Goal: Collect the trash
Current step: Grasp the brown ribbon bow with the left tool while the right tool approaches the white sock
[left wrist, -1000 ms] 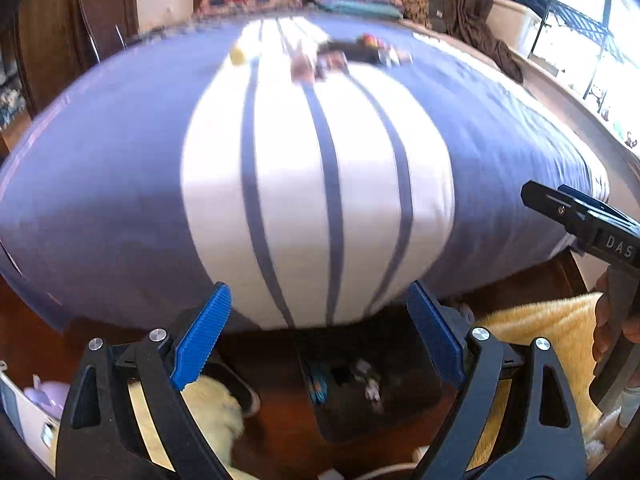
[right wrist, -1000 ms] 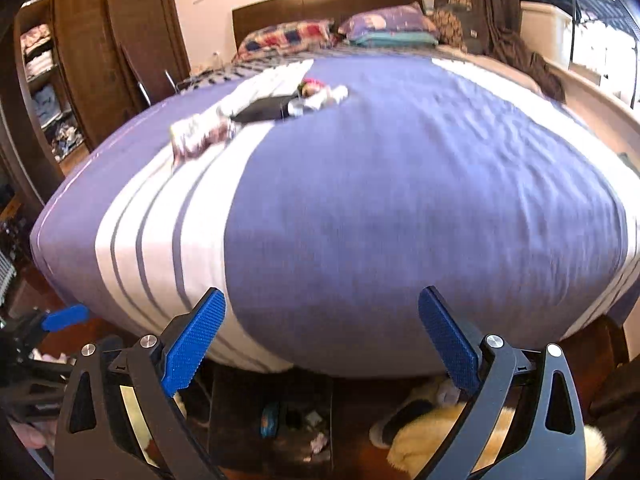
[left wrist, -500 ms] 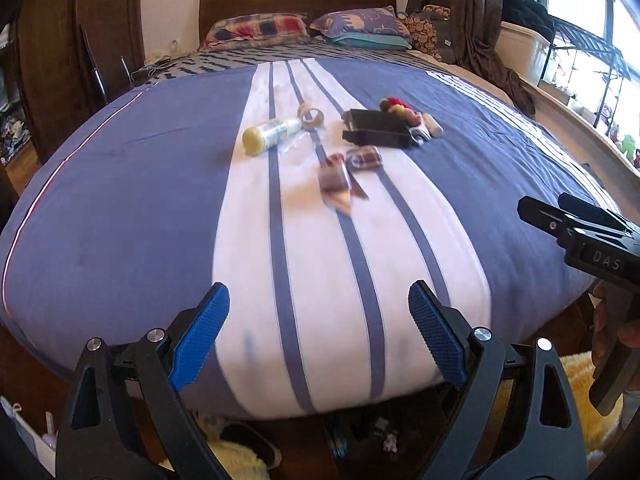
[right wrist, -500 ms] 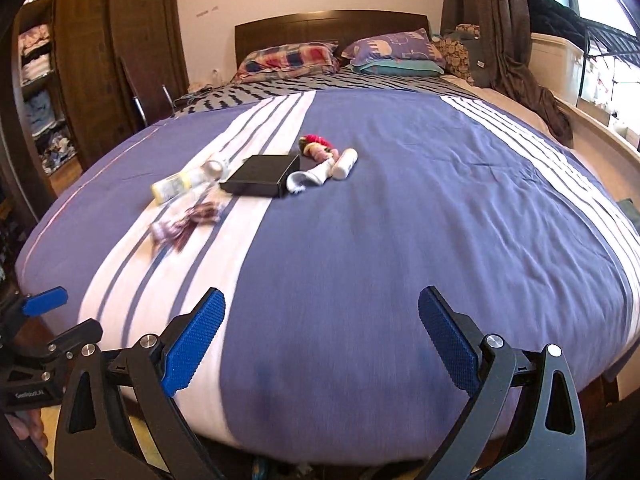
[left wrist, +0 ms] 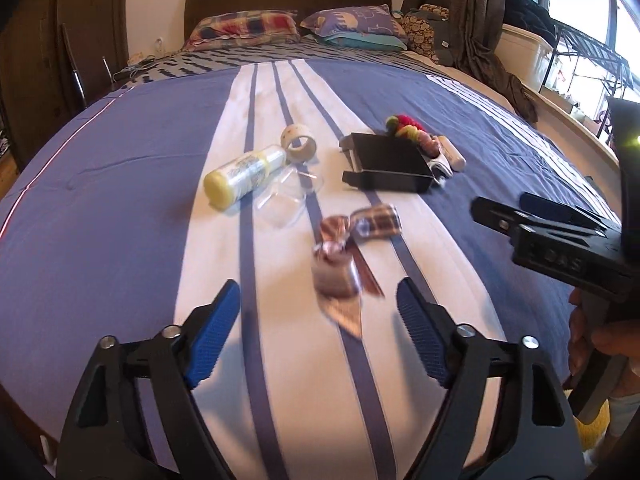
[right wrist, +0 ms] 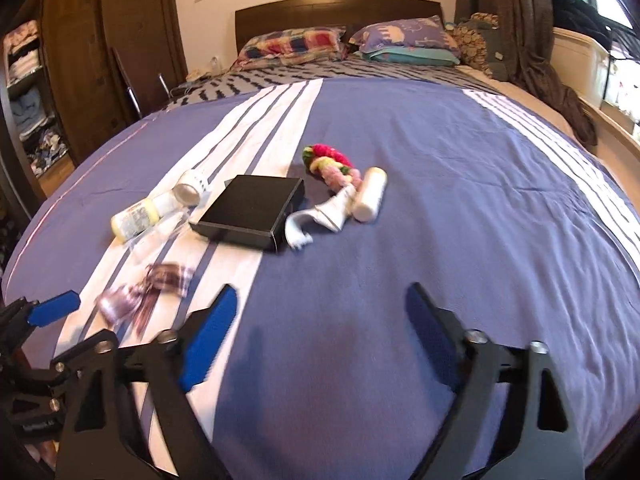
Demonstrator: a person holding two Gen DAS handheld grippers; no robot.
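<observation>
purple bedspread [left wrist: 120, 184] (white stripes); black box [left wrist: 390, 162]; yellow bottle [left wrist: 240, 176].

Both wrist views over bed [left wrist: 120, 184]

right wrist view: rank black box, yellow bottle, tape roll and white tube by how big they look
1. black box
2. yellow bottle
3. white tube, close to the bottle, so unsure
4. tape roll

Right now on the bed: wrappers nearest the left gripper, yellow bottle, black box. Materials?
Wrappers: probably metallised plastic film, crinkled and shiny with twisted ends; blurred, so not certain.
Yellow bottle: looks like plastic, semi-gloss, with a printed label and a clear neck end.
Black box: likely cardboard, matte, with crisp folded edges and an open flap; could be thin plastic.
</observation>
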